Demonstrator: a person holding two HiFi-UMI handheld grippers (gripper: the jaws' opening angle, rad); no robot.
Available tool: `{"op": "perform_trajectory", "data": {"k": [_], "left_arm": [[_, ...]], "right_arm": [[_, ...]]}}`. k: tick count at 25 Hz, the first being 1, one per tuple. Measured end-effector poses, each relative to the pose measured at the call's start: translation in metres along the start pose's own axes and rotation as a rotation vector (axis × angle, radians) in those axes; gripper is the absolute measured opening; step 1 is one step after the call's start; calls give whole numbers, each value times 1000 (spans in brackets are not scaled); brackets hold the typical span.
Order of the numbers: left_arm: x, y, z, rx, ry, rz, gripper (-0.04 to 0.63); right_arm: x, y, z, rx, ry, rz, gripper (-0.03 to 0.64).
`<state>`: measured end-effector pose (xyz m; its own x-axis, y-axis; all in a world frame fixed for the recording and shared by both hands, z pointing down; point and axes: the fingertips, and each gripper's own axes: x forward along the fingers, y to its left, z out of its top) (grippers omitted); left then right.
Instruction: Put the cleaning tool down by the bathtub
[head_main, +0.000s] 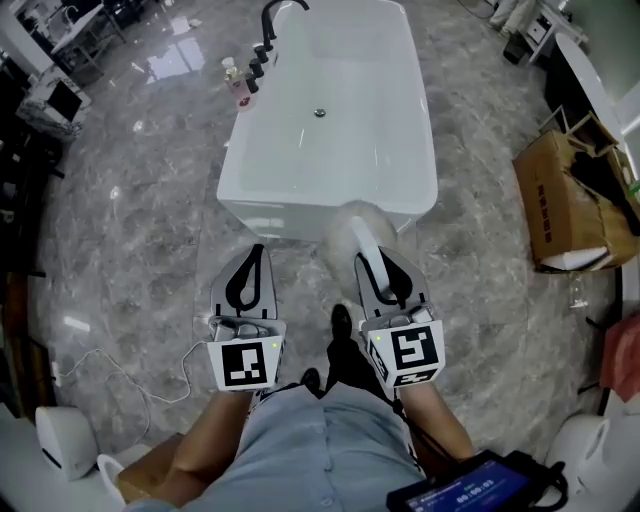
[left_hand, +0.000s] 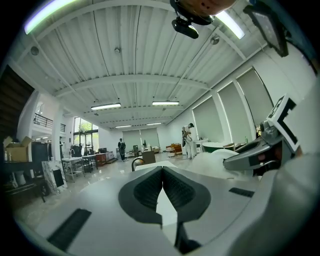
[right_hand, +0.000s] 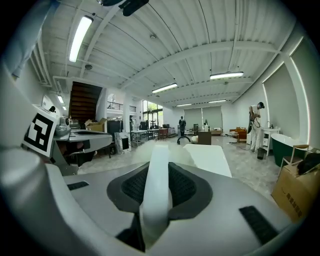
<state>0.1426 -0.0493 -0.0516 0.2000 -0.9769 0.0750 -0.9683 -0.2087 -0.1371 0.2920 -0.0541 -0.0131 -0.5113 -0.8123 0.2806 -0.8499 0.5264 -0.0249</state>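
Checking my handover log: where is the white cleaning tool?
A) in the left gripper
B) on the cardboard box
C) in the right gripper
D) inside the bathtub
C: the right gripper clamps the cleaning tool by its white handle; the left gripper is shut, empty.

No text reads clearly. Red print on the side of the cardboard box (head_main: 553, 205), well to the right of the right hand-held gripper (head_main: 383, 265), is too small to read. Blue digits on the dark device's screen (head_main: 470, 490), below that hand-held gripper, are blurred. Its marker cube (head_main: 412, 352) shows a black-white square pattern, no letters.
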Motion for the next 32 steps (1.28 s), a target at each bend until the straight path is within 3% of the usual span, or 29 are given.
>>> {"op": "perform_trajectory", "data": {"k": [8, 13, 18, 24, 29, 32], "left_arm": [[69, 20, 0, 9, 22, 99, 18], [81, 61, -4, -19, 24, 185, 18], [84, 105, -13, -35, 19, 243, 18], [90, 163, -39, -58, 45, 256, 18], [97, 200, -75, -25, 78, 233, 18], [99, 217, -103, -79, 94, 242, 18]], "right_arm": [[85, -19, 9, -19, 26, 167, 103], [128, 4, 24, -70, 25, 278, 103], [163, 28, 34, -95, 30, 308, 103], [210, 68, 22, -123, 71, 357, 103], [248, 95, -4, -140, 111, 374, 103], [268, 111, -25, -159, 138, 399, 103]]}}
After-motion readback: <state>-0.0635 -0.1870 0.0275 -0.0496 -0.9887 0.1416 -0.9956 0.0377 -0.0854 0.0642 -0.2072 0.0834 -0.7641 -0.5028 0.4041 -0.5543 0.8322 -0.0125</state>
